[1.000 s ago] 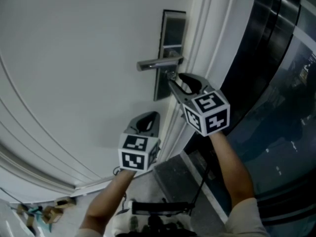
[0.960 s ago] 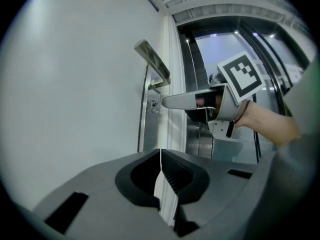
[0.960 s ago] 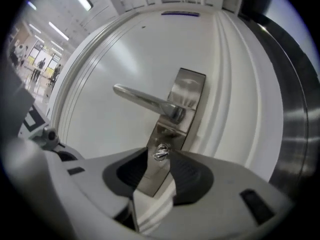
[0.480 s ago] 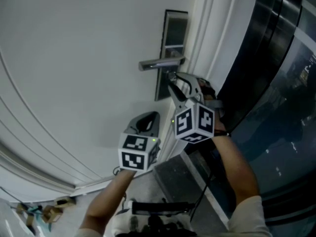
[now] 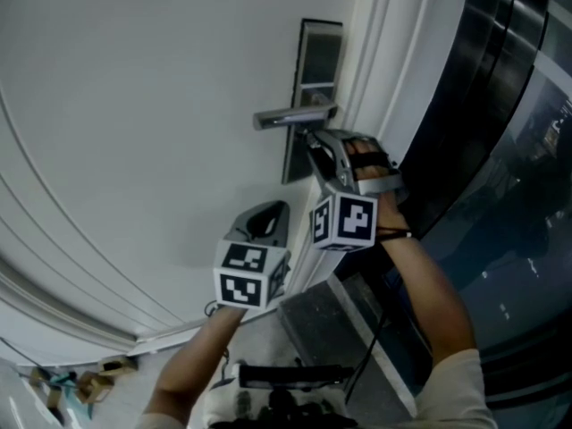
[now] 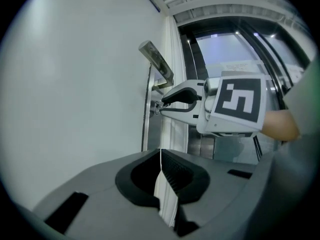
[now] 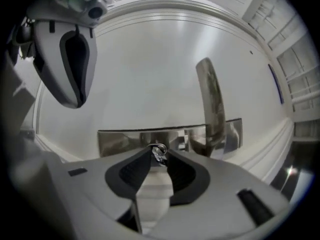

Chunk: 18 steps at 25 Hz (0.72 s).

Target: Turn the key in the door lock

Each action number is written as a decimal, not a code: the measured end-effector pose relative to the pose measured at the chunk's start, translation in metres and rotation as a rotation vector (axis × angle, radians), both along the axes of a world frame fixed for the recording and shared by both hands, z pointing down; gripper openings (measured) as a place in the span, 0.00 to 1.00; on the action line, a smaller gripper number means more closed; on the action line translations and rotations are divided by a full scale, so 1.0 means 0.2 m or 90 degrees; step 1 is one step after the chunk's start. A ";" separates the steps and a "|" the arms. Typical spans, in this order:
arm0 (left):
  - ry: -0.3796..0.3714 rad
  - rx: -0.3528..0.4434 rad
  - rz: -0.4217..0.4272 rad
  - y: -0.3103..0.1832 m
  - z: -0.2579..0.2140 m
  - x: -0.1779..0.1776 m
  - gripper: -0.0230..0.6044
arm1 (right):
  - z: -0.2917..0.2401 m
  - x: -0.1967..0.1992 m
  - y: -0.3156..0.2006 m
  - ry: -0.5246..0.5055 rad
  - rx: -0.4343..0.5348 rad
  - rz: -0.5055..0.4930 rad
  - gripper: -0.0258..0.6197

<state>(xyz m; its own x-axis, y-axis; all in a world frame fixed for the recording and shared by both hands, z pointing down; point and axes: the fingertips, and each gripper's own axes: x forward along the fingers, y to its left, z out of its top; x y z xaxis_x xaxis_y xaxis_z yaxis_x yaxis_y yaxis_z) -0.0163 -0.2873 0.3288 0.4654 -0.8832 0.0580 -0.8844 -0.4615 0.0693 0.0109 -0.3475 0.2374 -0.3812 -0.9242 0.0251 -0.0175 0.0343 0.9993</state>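
Between the tips of the right gripper [image 7: 159, 157] sat the head of a small metal key [image 7: 159, 150], and the 2 jaws, which had just been closing, pinched it. The key stood in the steel lock plate [image 7: 120, 141] on the white door [image 5: 134, 105]. In the head view it lay at about 5 o'clock from the lever handle [image 5: 290, 116], close to the door's edge.

At about 7 o'clock from that gripper in the head view, the left gripper [image 6: 160, 152] pointed at the door with its jaws closed on nothing, well apart from the lock.

By its look, the key was light, thin, stiff and smooth. I judged that it could slip between the pads or bend if it was levered sideways. The best hold was on the 2 flat faces of its head, close to the plate. The twist should run about the key's own shaft. What looked like a small ring hung at the head and offered no grip.

Compared with 1 second before, the right gripper [image 5: 315, 143] had rolled about its own line while its tips stayed at the lock. Its marker cube showed different faces, and the person's hand [image 5: 366, 161], once hidden behind the cube, had come into view at the gripper's 3 o'clock side. The left gripper [image 5: 273, 211] and the lever handle looked unchanged. How far the lock had turned could not be seen.
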 end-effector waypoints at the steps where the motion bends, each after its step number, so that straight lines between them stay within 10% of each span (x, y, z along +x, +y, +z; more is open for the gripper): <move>1: 0.000 0.000 0.000 0.00 0.00 0.00 0.07 | 0.00 0.00 0.00 0.006 0.011 0.002 0.19; 8: 0.002 -0.005 0.003 -0.01 0.01 0.01 0.06 | -0.01 -0.01 0.00 0.010 0.034 0.001 0.18; 18: 0.003 -0.009 0.005 -0.02 0.02 0.02 0.07 | -0.03 0.00 -0.01 -0.179 -0.121 -0.003 0.18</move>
